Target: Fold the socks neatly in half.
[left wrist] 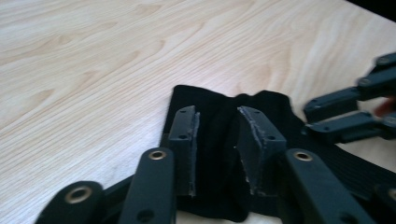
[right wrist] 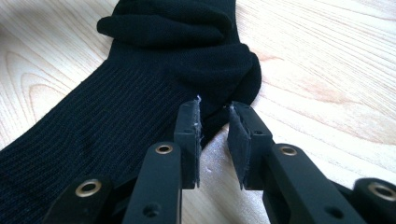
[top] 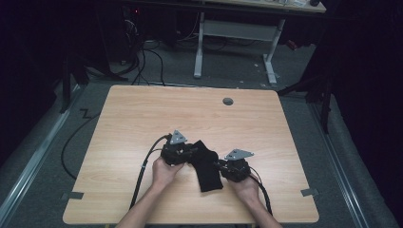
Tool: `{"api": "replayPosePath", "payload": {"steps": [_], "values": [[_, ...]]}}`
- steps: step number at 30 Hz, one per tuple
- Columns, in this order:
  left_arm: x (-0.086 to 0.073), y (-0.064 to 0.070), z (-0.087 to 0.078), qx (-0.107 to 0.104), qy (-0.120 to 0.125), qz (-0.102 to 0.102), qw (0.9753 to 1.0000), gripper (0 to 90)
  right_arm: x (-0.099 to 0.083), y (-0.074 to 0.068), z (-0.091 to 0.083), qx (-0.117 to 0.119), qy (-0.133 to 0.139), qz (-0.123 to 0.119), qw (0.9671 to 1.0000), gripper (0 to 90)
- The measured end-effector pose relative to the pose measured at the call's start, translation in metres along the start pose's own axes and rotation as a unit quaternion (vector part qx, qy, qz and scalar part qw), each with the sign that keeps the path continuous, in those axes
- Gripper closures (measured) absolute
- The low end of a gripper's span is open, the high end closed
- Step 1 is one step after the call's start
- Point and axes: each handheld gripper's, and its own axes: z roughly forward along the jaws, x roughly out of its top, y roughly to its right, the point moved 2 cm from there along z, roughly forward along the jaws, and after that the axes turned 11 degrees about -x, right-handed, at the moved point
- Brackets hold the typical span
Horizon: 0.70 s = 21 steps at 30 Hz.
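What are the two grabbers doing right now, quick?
Left gripper: jaws open, set over the black sock, not pinching it.
Right gripper: jaws open, a gap between them, at the edge of the sock, holding nothing.

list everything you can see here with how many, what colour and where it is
sock: one, black, lying on the near middle of the table between the two grippers
table: one, light wood, centre of the high view
grommet: one, grey, far side of the tabletop
desk: one, white legs, beyond the table
cables: several, black, on the floor behind
left gripper: one, black, open over the sock
right gripper: one, black, open at the sock's edge
hands: two, holding the grippers
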Motion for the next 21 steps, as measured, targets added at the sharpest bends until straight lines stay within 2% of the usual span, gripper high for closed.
{"api": "replayPosePath", "payload": {"steps": [1,3,6,10,12,21], "values": [[0.0,-0.001,0.001,0.005,-0.004,-0.003,1.0,69.2,0.0,0.0,0.0,0.0,0.0,0.0,1.0,74.0],[-0.001,0.0,0.006,0.002,-0.011,-0.005,0.9999,70.6,0.0,0.0,0.0,0.0,0.0,0.0,1.0,73.9],[-0.006,0.007,0.014,-0.002,-0.035,0.011,0.9993,70.8,0.0,0.0,0.0,0.0,-0.001,-0.001,1.0,74.0],[-0.014,0.014,0.02,-0.006,-0.051,0.024,0.9984,69.5,0.0,0.0,0.0,0.0,0.0,0.001,1.0,73.9],[-0.016,0.014,0.021,-0.005,-0.052,0.021,0.9984,69.3,0.0,0.0,0.0,-0.001,-0.001,0.001,1.0,73.8],[-0.014,0.006,0.024,0.006,-0.057,0.036,0.9977,72.9,0.001,-0.003,0.001,-0.002,0.0,-0.001,1.0,71.9]]}}
